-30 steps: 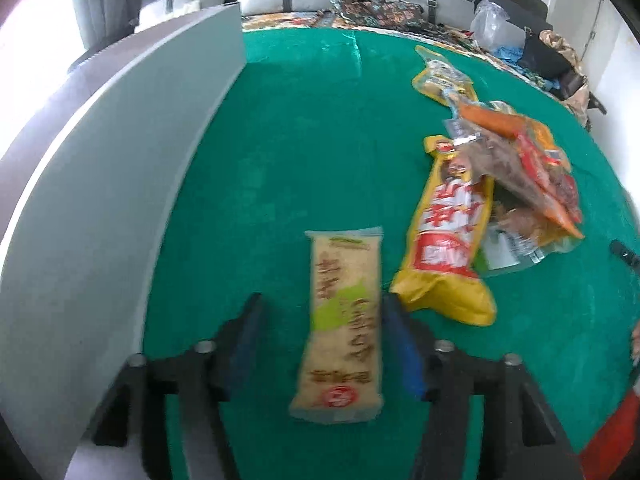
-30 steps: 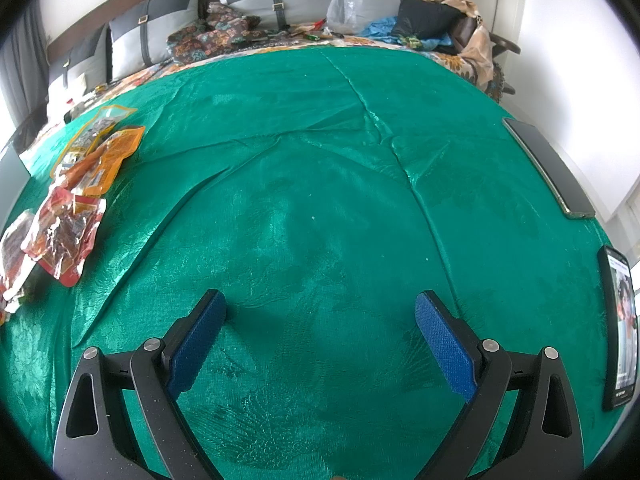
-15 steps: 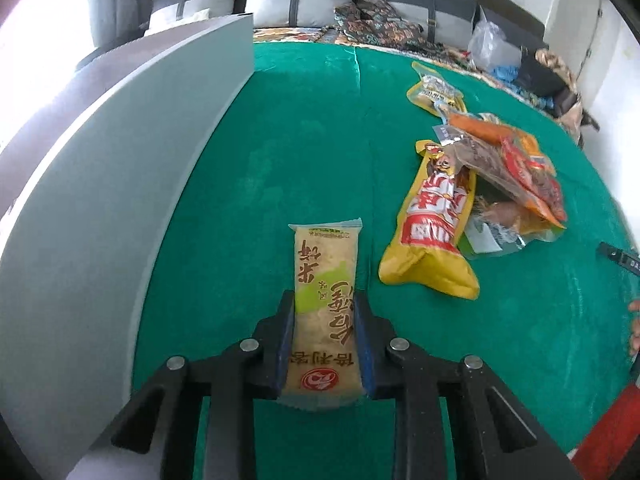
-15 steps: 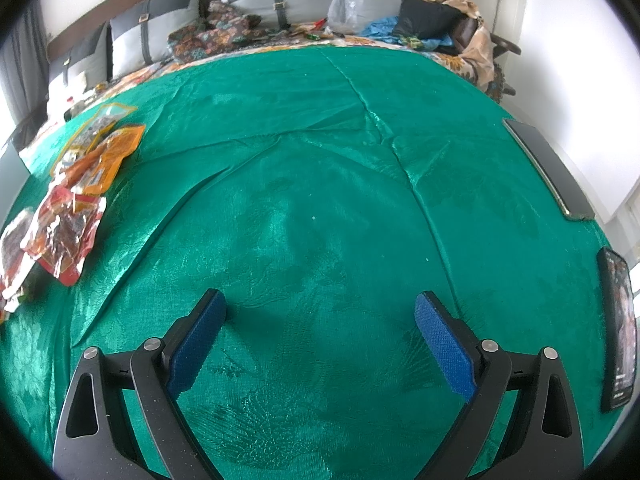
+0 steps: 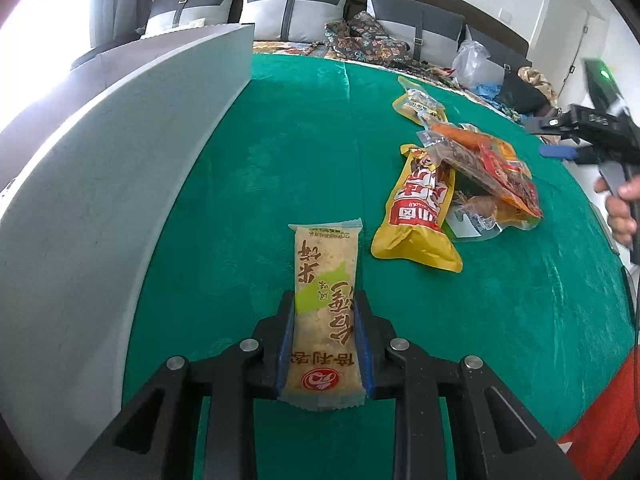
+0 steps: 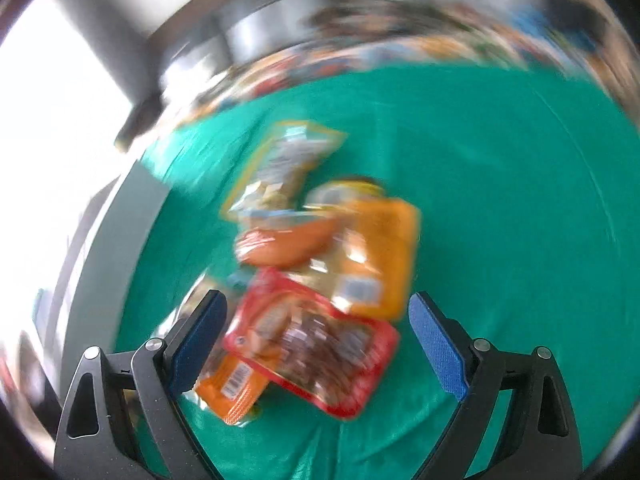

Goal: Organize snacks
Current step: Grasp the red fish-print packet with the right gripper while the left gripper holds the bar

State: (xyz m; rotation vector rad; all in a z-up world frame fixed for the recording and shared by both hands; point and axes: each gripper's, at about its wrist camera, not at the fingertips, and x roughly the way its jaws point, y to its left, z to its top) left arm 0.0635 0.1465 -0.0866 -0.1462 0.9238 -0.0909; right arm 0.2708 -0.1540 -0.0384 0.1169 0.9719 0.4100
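Observation:
My left gripper [image 5: 324,312] is shut on a long beige and green rice-cracker packet [image 5: 325,280], its blue pads pressing both sides of the packet's near half. To its right lies a yellow and red snack bag [image 5: 420,212] under a heap of orange and red packets [image 5: 492,164], with another yellow pack [image 5: 420,106] farther back. In the blurred right wrist view my right gripper [image 6: 316,344] stands open over that heap, a red packet [image 6: 316,344] and an orange packet [image 6: 376,256] between and beyond its fingers. The right gripper [image 5: 560,152] also shows at the left wrist view's right edge, held by a hand [image 5: 620,208].
A tall grey box wall [image 5: 120,184] runs along the left of the green tablecloth [image 5: 304,136]. Grey cushions [image 5: 292,12], patterned fabric and a plastic bag [image 5: 476,64] lie beyond the table's far edge. A red sleeve [image 5: 600,420] is at the lower right.
My left gripper closed onto the rice-cracker packet and keeps its grip. The right gripper swung left from bare cloth to above the snack heap, and its view is now motion-blurred.

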